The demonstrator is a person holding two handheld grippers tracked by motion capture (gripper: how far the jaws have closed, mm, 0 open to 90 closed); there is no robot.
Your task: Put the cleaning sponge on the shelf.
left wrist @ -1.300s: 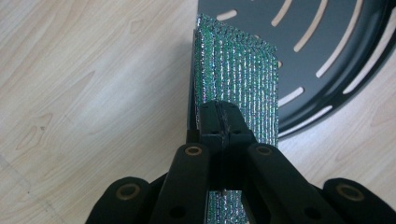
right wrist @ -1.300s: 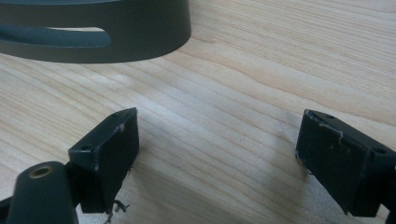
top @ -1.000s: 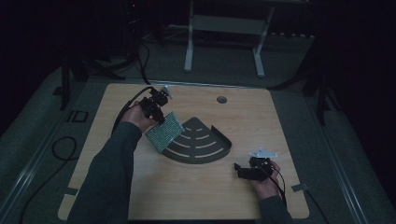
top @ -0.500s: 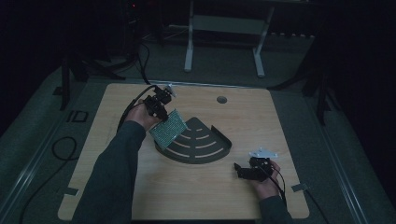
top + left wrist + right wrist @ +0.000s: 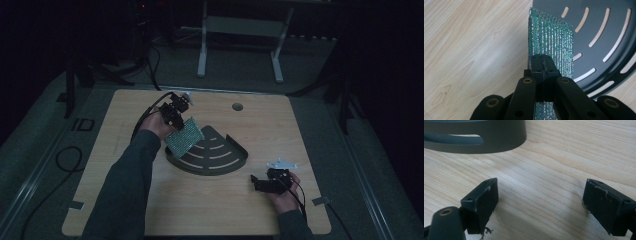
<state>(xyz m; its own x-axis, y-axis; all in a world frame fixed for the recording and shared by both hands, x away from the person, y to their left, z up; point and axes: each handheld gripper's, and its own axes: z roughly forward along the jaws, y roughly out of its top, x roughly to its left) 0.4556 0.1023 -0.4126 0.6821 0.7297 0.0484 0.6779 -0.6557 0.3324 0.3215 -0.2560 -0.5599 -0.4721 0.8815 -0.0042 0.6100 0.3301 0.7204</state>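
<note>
The left gripper (image 5: 176, 116) is clamped on the upper edge of a green mesh scouring pad (image 5: 184, 137), its jaws pressed together with the glittery fabric pinched between them, as the left gripper view makes plain where the pad (image 5: 551, 47) hangs below the closed tips (image 5: 541, 65). The pad hangs tilted over the left end of a dark fan-shaped slotted tray (image 5: 227, 165), its lower edge seemingly just above or brushing the tray floor; the pictures do not settle whether it touches. The step in hand looks like setting the pad down into the tray, so the thing to get right is the descent: lower the pad until its bottom edge meets the slotted floor (image 5: 604, 32), then lay it over towards the tray's middle so it comes to rest flat inside the raised rim and not draped across it or spilling onto the wooden surface (image 5: 150, 200). The grip is narrow and near one edge, so the limp pad may swing or fold; a slow, steady lowering helps, and the jaws should part only once most of the pad bears on the tray. The mesh could snag on the pads, so lifting straight away after release seems wise. The right gripper (image 5: 265, 184) rests on the surface near the tray's right corner, its jaws spread wide with nothing between them (image 5: 539, 205), and can stay out of the way.
</note>
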